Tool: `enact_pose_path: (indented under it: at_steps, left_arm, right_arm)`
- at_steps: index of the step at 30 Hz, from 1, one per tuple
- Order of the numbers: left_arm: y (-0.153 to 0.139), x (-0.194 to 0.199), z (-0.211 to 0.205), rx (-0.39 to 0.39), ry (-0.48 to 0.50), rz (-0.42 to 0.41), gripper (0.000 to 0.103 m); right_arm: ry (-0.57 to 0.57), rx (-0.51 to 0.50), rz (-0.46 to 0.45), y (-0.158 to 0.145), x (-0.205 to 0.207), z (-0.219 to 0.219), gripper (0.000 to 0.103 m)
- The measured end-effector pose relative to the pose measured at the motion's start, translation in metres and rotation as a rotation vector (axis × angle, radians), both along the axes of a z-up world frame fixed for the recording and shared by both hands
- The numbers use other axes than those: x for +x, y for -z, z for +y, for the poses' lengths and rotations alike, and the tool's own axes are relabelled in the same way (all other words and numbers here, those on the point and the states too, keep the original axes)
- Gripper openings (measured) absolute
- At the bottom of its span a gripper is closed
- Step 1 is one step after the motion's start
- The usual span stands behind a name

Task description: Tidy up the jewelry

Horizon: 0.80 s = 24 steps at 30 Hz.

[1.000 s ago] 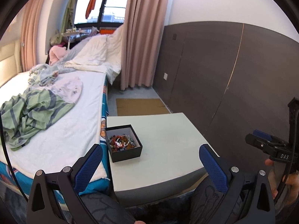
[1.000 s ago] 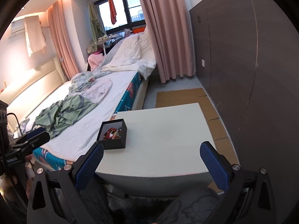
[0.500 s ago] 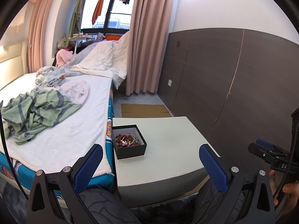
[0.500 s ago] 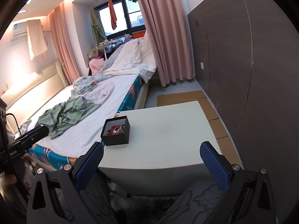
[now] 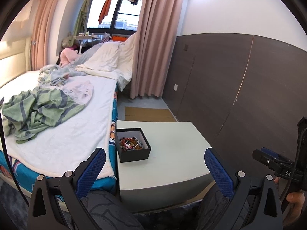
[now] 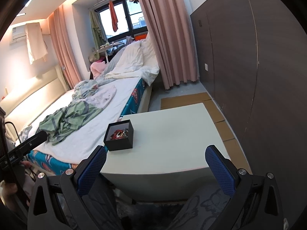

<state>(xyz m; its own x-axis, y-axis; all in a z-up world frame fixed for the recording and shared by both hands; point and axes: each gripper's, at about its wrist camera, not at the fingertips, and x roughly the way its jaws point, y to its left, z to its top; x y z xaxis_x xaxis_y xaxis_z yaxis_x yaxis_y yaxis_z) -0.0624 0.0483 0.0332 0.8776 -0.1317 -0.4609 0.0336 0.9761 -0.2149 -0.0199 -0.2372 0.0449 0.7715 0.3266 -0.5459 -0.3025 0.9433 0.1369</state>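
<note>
A small black open box (image 5: 132,145) (image 6: 119,135) sits near the left edge of a low pale table (image 5: 172,153) (image 6: 172,134). A tangle of jewelry (image 5: 130,143) (image 6: 118,133), with red beads and a silver bangle, lies inside it. My left gripper (image 5: 153,164) hangs open in front of the table's near edge, well short of the box, nothing between its blue pads. My right gripper (image 6: 156,164) is open too and empty, also short of the table. Each gripper shows at the edge of the other's view.
A bed (image 5: 57,115) (image 6: 76,115) with crumpled green striped cloth and white bedding runs along the table's left side. A dark panelled wall (image 5: 239,86) (image 6: 259,76) stands to the right. Cardboard sheets (image 5: 149,113) (image 6: 184,99) lie on the floor beyond the table. Pink curtains hang at the back.
Both grippers have drawn back and tilted up a little, so the box and table sit lower and farther off in view. Both stay open and empty.
</note>
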Motion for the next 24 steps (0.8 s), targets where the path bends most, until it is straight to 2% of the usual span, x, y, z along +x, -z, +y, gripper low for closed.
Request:
enact_pose_path:
  at_steps: [24]
  left_arm:
    - [-0.009, -0.014, -0.02, 0.059, 0.007, -0.005, 0.102]
  right_arm:
    - [0.012, 0.01, -0.01, -0.007, -0.003, -0.014, 0.103]
